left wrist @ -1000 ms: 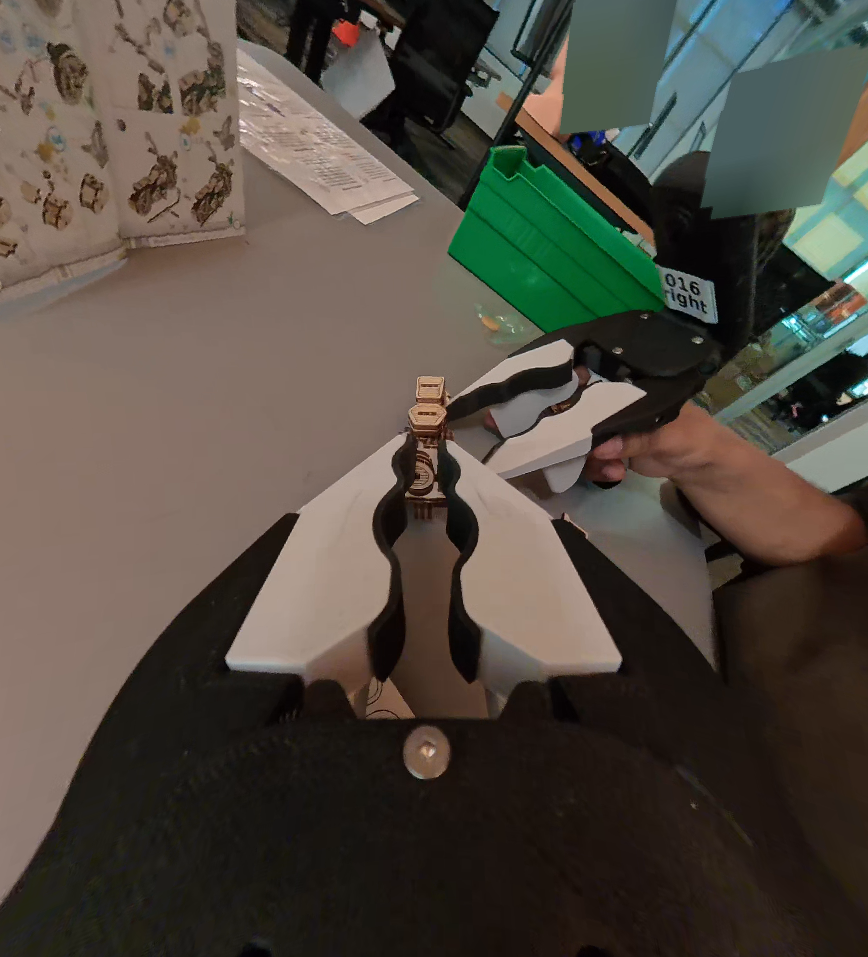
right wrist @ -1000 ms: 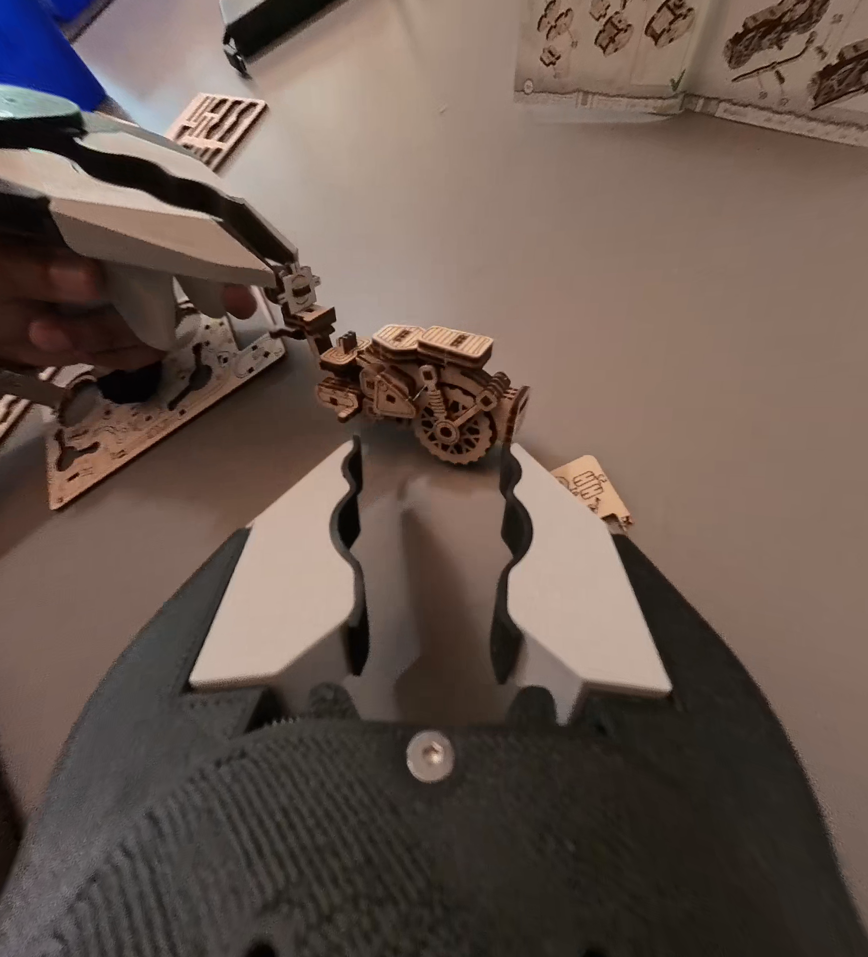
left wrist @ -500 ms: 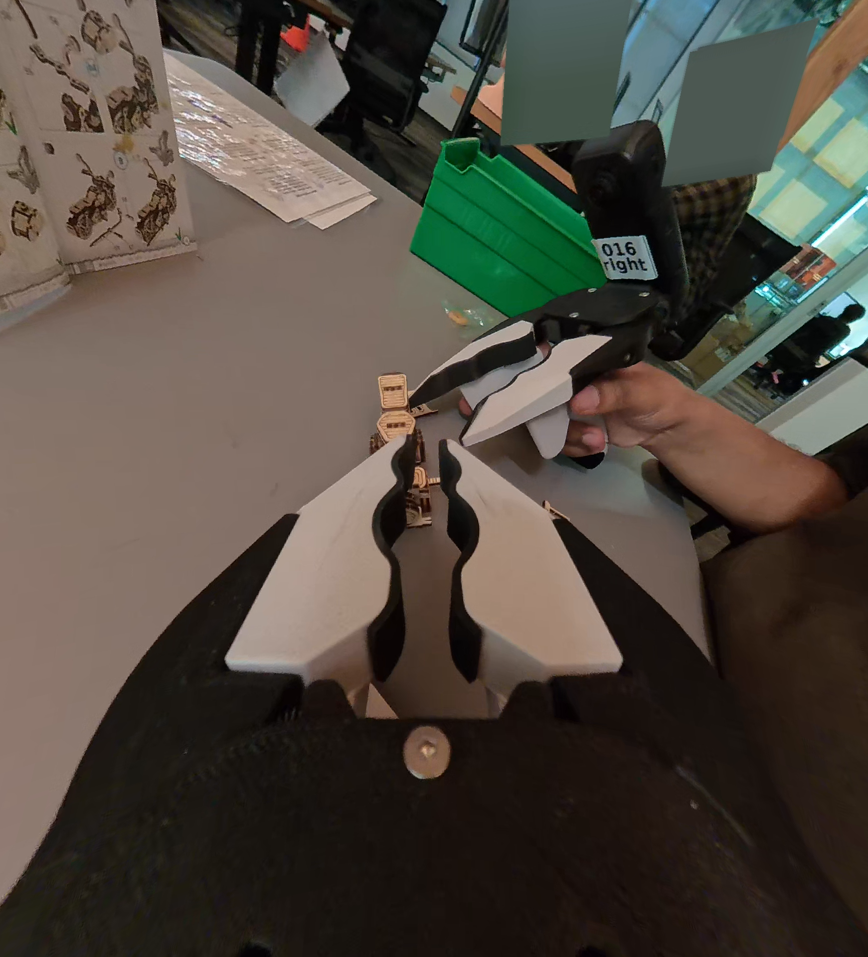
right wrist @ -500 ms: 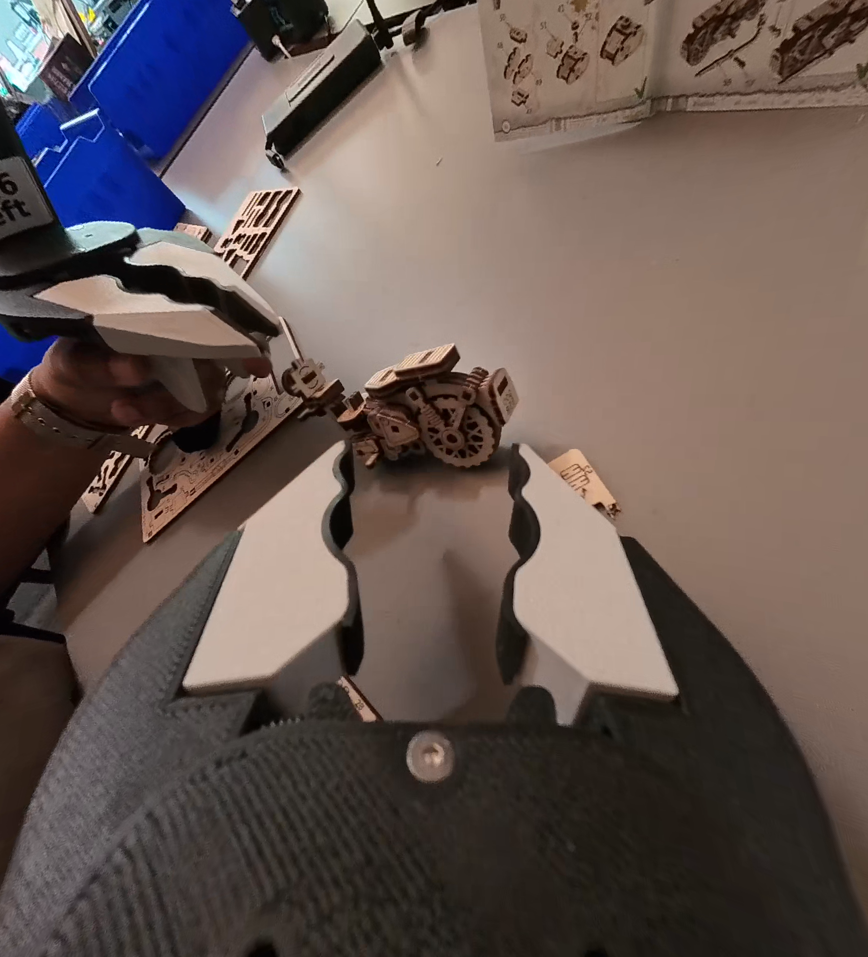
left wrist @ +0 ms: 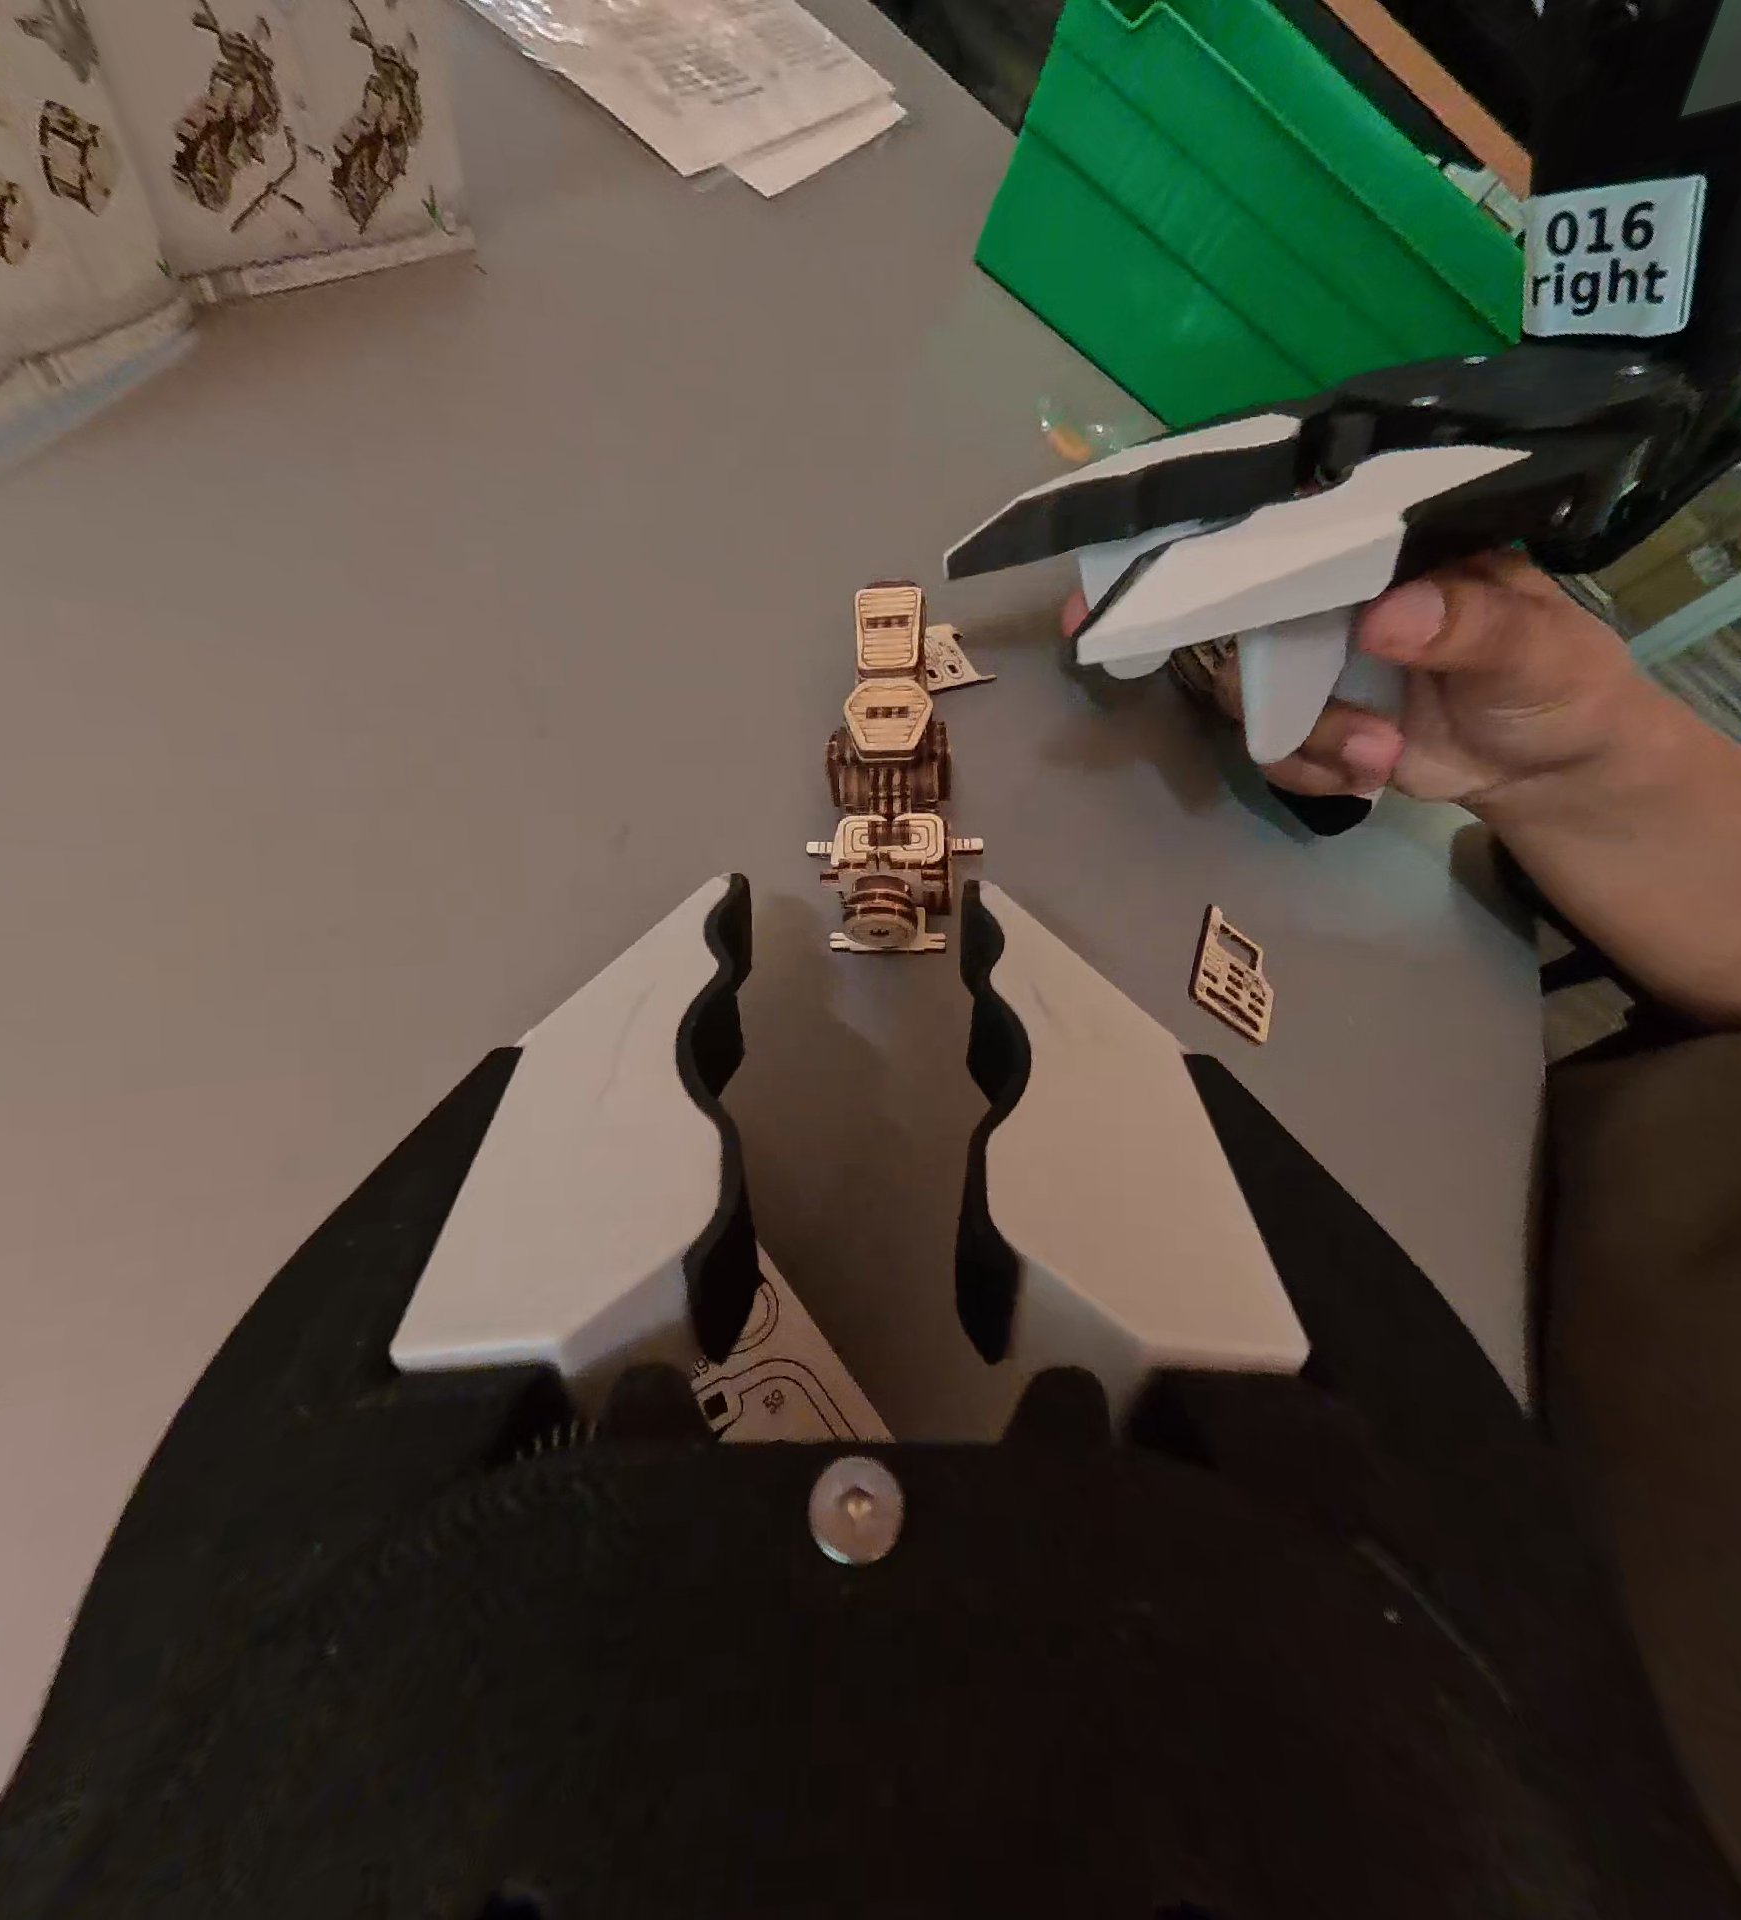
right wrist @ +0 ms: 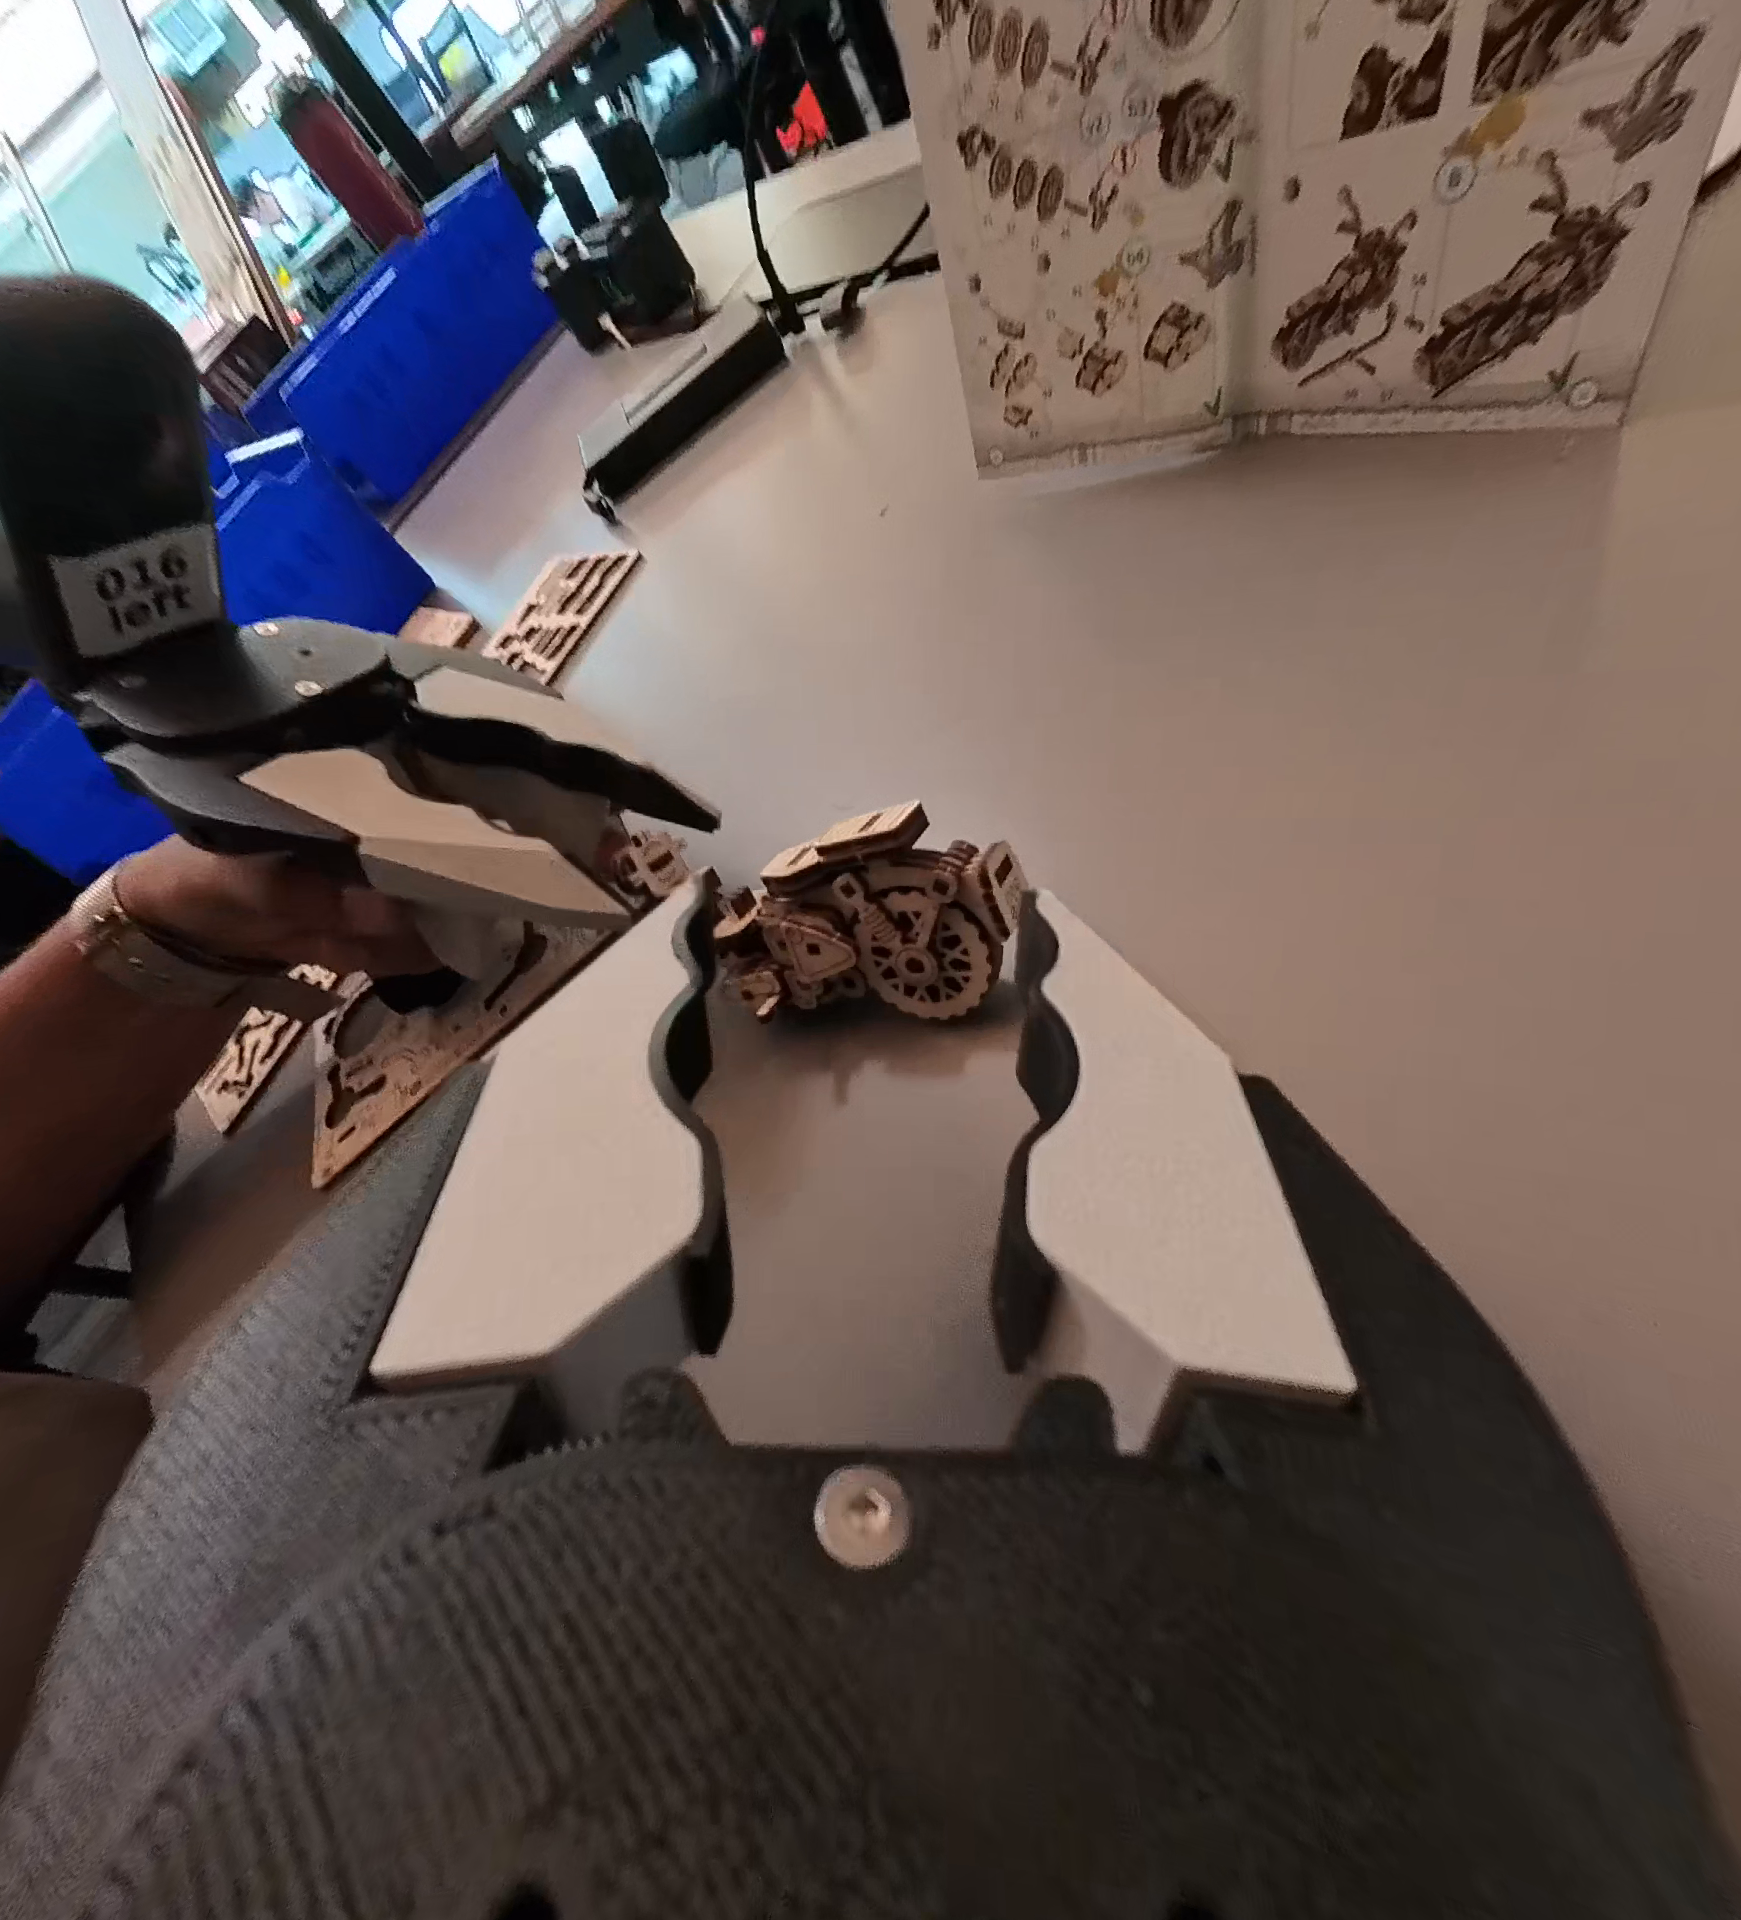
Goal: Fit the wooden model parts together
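A small wooden motorcycle model (left wrist: 887,790) stands on the grey table (left wrist: 430,675), its front end towards my left gripper (left wrist: 850,899). The left gripper is open and empty, with its fingertips just short of the model's front on either side. In the right wrist view the model (right wrist: 876,935) is side-on, between and just beyond the tips of my open, empty right gripper (right wrist: 871,899). The left gripper (right wrist: 668,862) shows there at the model's front end. The right gripper (left wrist: 1011,613) shows in the left wrist view, above and to the right of the model.
A small flat wooden piece (left wrist: 1232,975) lies right of the model, another (left wrist: 949,660) behind it. Punched wooden sheets (right wrist: 398,1060) lie on the left. An open instruction booklet (right wrist: 1313,229) lies at the back. A green bin (left wrist: 1209,208) is off the right edge, blue bins (right wrist: 378,416) off the left. Left tips and right tips are each some 12 centimetres from the small flat wooden piece (left wrist: 1232,975).
My left gripper was shut on the model's front end and has opened and let it go. The model now rests on the table. The right gripper stayed open and tilted lower.
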### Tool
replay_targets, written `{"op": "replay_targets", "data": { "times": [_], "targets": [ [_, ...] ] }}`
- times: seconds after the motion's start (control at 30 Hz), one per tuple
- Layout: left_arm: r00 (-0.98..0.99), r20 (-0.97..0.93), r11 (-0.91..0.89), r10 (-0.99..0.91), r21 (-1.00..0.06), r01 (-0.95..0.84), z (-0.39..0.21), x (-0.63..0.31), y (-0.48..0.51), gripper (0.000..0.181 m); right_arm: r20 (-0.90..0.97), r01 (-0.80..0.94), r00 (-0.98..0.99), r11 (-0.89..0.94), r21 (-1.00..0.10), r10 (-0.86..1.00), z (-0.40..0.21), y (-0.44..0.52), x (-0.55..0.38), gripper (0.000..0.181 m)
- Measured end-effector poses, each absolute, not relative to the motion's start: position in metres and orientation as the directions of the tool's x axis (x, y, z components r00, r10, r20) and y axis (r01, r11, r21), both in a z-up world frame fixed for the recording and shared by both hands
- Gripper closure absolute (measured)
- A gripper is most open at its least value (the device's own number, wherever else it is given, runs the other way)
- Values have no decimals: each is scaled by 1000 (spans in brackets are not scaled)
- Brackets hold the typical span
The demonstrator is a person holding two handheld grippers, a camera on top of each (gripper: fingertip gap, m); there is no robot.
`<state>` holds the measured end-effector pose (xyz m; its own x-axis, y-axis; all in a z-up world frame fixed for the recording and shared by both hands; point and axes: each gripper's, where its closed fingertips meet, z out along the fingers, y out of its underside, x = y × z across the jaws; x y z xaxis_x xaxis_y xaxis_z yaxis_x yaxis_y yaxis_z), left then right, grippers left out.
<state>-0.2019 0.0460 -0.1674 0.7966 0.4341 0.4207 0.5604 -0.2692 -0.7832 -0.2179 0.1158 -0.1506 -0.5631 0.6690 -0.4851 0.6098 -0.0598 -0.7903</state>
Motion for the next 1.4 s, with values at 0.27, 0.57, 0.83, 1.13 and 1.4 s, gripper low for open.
{"op": "replay_targets", "data": {
  "times": [0.27,0.57,0.83,1.13,1.4],
  "targets": [
    [794,437,-284,423,-768,574,-170,-197,51,150,-507,598,-556,-106,-794,659,-144,118,-221,126],
    [795,402,-325,454,-756,568,-175,-196,57,160,-499,593,-562,-100,-799,659,-144,116,-220,127],
    [854,246,-395,458,-805,444,-174,-200,56,159,-498,580,-560,-116,-807,663,-139,119,-221,128],
    [864,63,-463,499,-824,327,-170,-223,56,159,-494,576,-548,-124,-808,675,-137,125,-223,127],
    [926,-10,-557,377,-802,218,-171,-240,70,159,-482,540,-536,-157,-827,693,-123,142,-212,127]
  ]
}}
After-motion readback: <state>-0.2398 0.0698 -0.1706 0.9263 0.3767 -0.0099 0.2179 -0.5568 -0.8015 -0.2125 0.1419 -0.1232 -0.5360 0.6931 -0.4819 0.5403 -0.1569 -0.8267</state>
